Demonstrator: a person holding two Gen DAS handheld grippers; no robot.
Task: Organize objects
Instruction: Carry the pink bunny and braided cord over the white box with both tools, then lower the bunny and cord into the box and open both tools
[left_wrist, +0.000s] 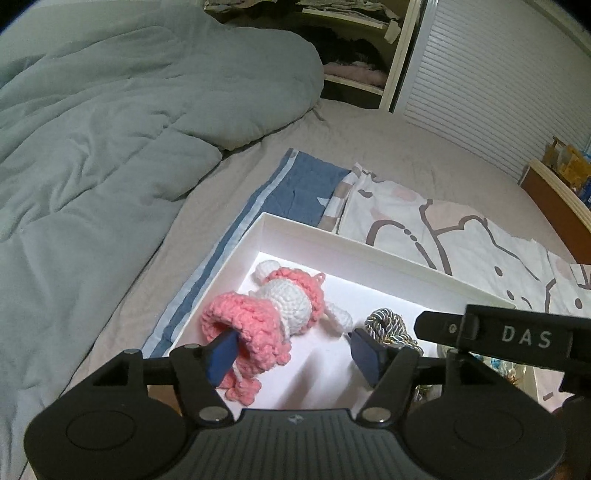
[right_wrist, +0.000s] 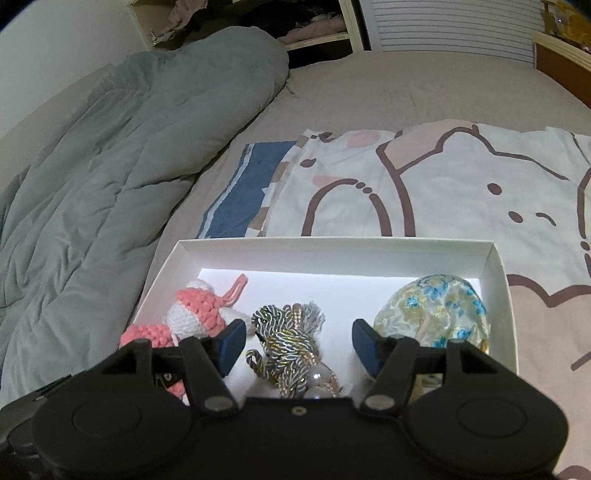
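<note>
A white shallow box (left_wrist: 369, 254) lies on the bed; it also shows in the right wrist view (right_wrist: 332, 247). Inside lie a pink and white crocheted doll (left_wrist: 280, 306), also seen from the right wrist (right_wrist: 195, 314), a braided silver-gold cord ornament with pearls (right_wrist: 291, 347) that peeks out in the left wrist view (left_wrist: 388, 325), and a floral fabric pouch (right_wrist: 436, 314). My left gripper (left_wrist: 291, 350) is open over the box, its left finger (left_wrist: 221, 350) touching the doll's pink skirt. My right gripper (right_wrist: 299, 343) is open above the cord ornament.
A grey duvet (left_wrist: 110, 129) covers the bed's left side. A cartoon-print cloth (right_wrist: 424, 184) and a blue cloth (left_wrist: 295, 192) lie under and beyond the box. Shelves (left_wrist: 354, 48) and a louvred door (left_wrist: 480, 66) stand behind. The right gripper's body (left_wrist: 517, 336) crosses the left view.
</note>
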